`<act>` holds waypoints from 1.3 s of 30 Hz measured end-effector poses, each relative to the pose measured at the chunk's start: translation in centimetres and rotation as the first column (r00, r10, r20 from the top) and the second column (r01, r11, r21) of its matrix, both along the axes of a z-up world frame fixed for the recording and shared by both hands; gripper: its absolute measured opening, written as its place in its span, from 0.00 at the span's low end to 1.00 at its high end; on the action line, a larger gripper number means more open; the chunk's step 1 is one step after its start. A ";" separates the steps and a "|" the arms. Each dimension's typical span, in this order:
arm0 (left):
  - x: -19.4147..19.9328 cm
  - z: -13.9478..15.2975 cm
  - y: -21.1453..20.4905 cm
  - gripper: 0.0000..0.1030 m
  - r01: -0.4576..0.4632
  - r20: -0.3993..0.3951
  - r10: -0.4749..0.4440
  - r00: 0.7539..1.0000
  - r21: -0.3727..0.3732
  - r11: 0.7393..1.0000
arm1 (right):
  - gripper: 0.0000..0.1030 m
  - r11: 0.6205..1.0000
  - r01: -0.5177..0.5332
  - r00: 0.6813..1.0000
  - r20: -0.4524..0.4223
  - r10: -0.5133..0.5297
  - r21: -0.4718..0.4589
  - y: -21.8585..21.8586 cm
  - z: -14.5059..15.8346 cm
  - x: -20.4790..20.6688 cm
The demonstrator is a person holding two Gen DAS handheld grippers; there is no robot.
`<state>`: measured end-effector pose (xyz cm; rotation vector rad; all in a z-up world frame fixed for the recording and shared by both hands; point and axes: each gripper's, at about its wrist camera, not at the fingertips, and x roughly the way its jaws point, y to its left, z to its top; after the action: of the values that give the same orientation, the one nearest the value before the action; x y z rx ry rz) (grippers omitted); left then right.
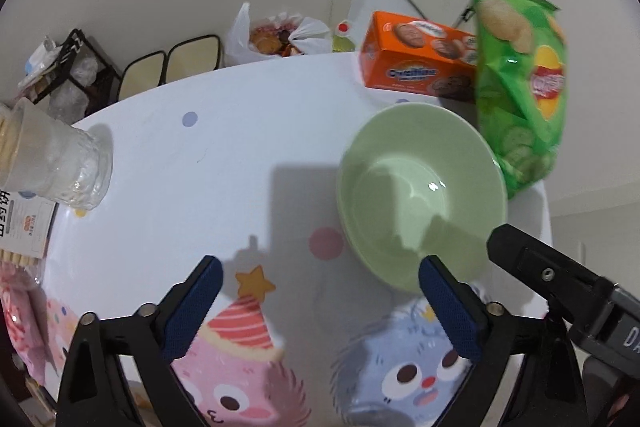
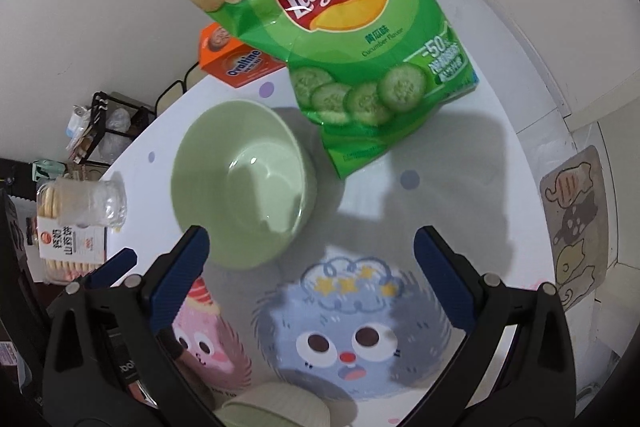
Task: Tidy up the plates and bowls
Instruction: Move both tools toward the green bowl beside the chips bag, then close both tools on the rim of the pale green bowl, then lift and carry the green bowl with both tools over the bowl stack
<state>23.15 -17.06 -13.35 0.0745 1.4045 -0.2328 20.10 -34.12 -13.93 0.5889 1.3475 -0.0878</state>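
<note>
we keep both tools, left tool (image 1: 320, 301) and right tool (image 2: 310, 261), spread and empty above the green bowl (image 1: 420, 195), ready to take its rim on the counter (image 1: 192, 179).

Both wrist cameras look steeply down from close above the bench (image 1: 224, 163), each along its own fingers (image 1: 200, 303), sharing the green bowl (image 1: 420, 195), chips bag (image 2: 340, 27) and orange box (image 1: 416, 59).

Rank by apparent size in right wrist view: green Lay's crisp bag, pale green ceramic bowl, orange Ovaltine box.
1. Green Lay's crisp bag, largest.
2. Pale green ceramic bowl.
3. Orange Ovaltine box, smallest, though farther off and partly hidden behind the bag.
</note>
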 end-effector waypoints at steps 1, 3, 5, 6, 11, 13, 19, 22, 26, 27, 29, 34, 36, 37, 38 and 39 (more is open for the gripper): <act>0.3 -0.2 0.0 0.85 -0.006 -0.007 0.006 1.000 0.000 1.000 | 0.99 1.000 0.019 1.000 -0.012 -0.019 0.010 -0.2 -0.3 0.2; 0.7 -0.7 -0.2 0.75 -0.005 -0.024 0.005 1.000 0.004 1.000 | 0.93 0.999 0.043 0.999 -0.028 -0.043 0.019 -0.5 -0.9 0.6; 1.1 -1.2 -0.3 0.68 -0.002 -0.036 0.003 0.999 0.010 1.000 | 0.88 0.999 0.036 0.999 -0.039 -0.036 0.017 -0.4 -1.3 1.0; 1.3 -1.3 -0.4 0.65 -0.004 -0.040 0.004 0.999 0.012 1.000 | 0.84 0.999 0.028 0.999 -0.042 -0.027 0.015 -0.2 -1.5 1.2; 2.1 -1.9 -0.2 0.43 -0.012 -0.067 0.012 0.998 0.002 1.000 | 0.77 1.000 -0.006 0.998 -0.069 0.006 -0.005 0.5 -2.5 2.0; 2.1 -1.8 -0.3 0.36 -0.002 -0.069 0.001 0.998 -0.015 1.000 | 0.60 1.000 -0.005 0.996 -0.085 0.005 -0.001 0.6 -2.9 2.3; 1.8 -1.6 -1.0 0.10 0.013 -0.079 -0.019 0.997 -0.076 0.997 | 0.30 0.998 -0.026 0.995 -0.093 0.031 0.052 1.1 -3.5 2.7; 1.7 -1.4 -0.9 0.10 0.011 -0.079 -0.018 0.997 -0.089 0.996 | 0.22 0.998 -0.041 0.994 -0.095 0.044 0.036 1.3 -3.6 3.0; 1.7 -1.3 -0.7 0.09 0.009 -0.085 -0.018 0.996 -0.096 0.995 | 0.19 0.997 -0.065 0.993 -0.092 0.068 0.028 1.5 -3.7 3.0; 1.7 -1.3 -0.7 0.09 0.008 -0.083 -0.016 0.996 -0.094 0.996 | 0.19 0.997 -0.070 0.993 -0.091 0.072 0.029 1.5 -3.7 3.0; 1.8 -1.2 -0.6 0.09 0.003 -0.081 -0.011 0.997 -0.093 0.996 | 0.19 0.997 -0.069 0.993 -0.090 0.072 0.038 1.6 -3.7 3.0; 2.0 -1.2 -0.4 0.09 0.005 -0.068 -0.012 0.998 -0.100 0.995 | 0.16 0.997 -0.073 0.995 -0.064 0.074 0.024 1.5 -3.3 2.5; 1.9 -0.9 -0.3 0.09 0.009 -0.060 -0.015 0.998 -0.097 0.995 | 0.16 0.996 -0.091 0.994 -0.056 0.091 0.010 1.5 -3.0 2.3; 1.8 -0.7 -0.3 0.09 0.006 -0.058 -0.011 0.998 -0.099 0.995 | 0.16 0.996 -0.092 0.994 -0.051 0.092 0.007 1.5 -2.8 2.2; 1.8 -0.6 -0.2 0.09 0.002 -0.055 -0.008 0.998 -0.101 0.995 | 0.16 0.996 -0.089 0.995 -0.047 0.090 0.008 1.6 -2.7 2.1; 1.6 -0.3 0.0 0.09 0.000 -0.052 -0.006 0.999 -0.102 0.995 | 0.16 0.996 -0.087 0.995 -0.044 0.088 0.010 1.6 -2.5 2.1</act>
<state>24.78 -17.09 -13.66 -0.0139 1.4420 -0.3106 22.17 -32.57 -16.45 0.5371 1.4160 -0.0243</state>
